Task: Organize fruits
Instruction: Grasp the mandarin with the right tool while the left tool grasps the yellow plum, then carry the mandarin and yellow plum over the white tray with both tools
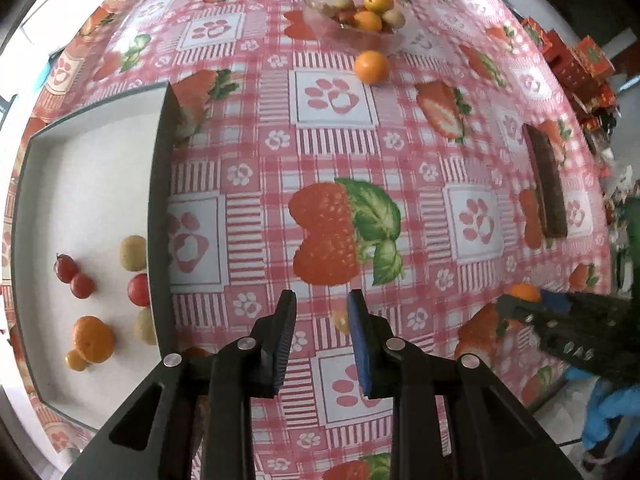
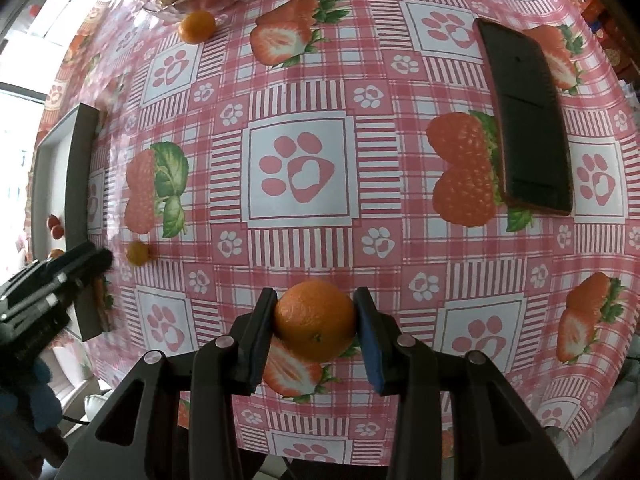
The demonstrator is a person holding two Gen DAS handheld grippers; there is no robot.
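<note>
My right gripper point(image 2: 316, 312) is shut on a mandarin point(image 2: 316, 320), held a little above the strawberry-print tablecloth; the left wrist view shows it at the right edge point(image 1: 530, 304). My left gripper point(image 1: 322, 312) points down over the cloth beside a white tray point(image 1: 88, 184). Its jaws stand a narrow gap apart and grip nothing. A small kumquat point(image 1: 341, 322) lies on the cloth under its tips; the right wrist view shows the kumquat point(image 2: 137, 253) just right of the left gripper point(image 2: 100, 260). The tray holds cherry tomatoes point(image 1: 82, 285), greenish fruits point(image 1: 134, 253), a mandarin point(image 1: 93, 338) and a kumquat.
A clear bowl point(image 1: 320, 24) of mixed fruit stands at the far side, with a loose mandarin point(image 1: 372, 66) in front of it. A dark flat rectangular object point(image 2: 528, 120) lies on the right. Red boxes point(image 1: 576, 60) are stacked past the table's right edge. A blue-gloved hand point(image 1: 608, 412) is at lower right.
</note>
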